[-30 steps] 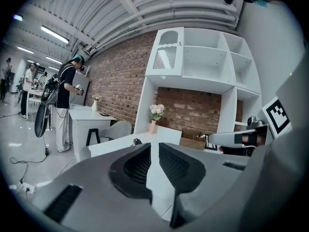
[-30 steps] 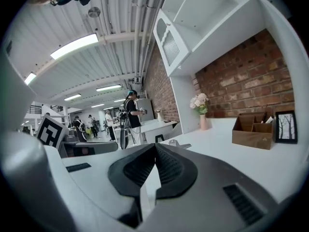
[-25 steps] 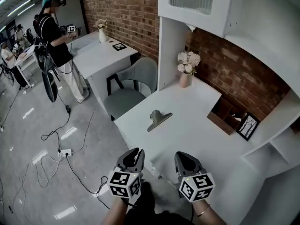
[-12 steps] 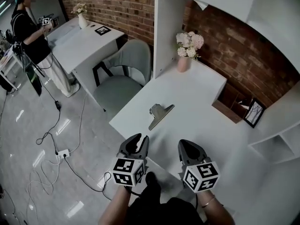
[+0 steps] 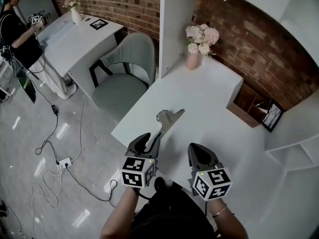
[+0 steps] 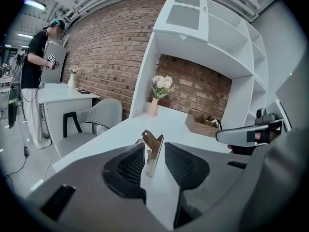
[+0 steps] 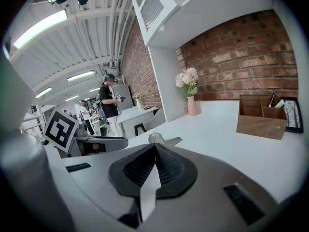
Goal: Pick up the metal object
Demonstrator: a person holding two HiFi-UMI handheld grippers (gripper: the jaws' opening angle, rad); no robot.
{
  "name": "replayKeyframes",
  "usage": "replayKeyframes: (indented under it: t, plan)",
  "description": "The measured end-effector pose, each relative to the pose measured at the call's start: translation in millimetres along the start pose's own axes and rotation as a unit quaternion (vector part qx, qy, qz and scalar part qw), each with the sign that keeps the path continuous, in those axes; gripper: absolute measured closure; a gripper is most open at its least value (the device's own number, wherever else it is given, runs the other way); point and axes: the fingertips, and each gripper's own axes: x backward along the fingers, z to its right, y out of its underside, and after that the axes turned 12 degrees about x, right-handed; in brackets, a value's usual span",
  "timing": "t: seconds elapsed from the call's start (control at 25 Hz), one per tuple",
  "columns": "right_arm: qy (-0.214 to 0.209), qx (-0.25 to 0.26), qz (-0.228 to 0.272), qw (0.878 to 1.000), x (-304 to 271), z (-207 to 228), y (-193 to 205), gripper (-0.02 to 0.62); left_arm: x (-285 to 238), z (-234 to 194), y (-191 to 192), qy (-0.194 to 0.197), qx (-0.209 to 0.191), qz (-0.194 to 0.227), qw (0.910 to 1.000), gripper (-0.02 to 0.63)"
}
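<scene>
Metal clip: found just ahead of left claw, lengthwise along its line; jaws opening, nothing gripped; right claw closed, farther off.

Grey metal clip, lying on white desk

Right hand-held gripper: jaws closed together, nothing between them. Metal object lies on the white tabletop beyond the tips (lower part hidden behind them). Vase of flowers and wooden box stand farther back.
</scene>
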Motion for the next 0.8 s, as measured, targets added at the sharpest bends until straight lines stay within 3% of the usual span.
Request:
replayKeyframes:
  t: [0.8]
  plan:
    - [-0.019,-0.040,-0.034,0.998,-45.4,43.5,14.4,0.592,-91.8,-21.9,-5.1,-0.025,0.010,-0.070,0.9972,0.485]
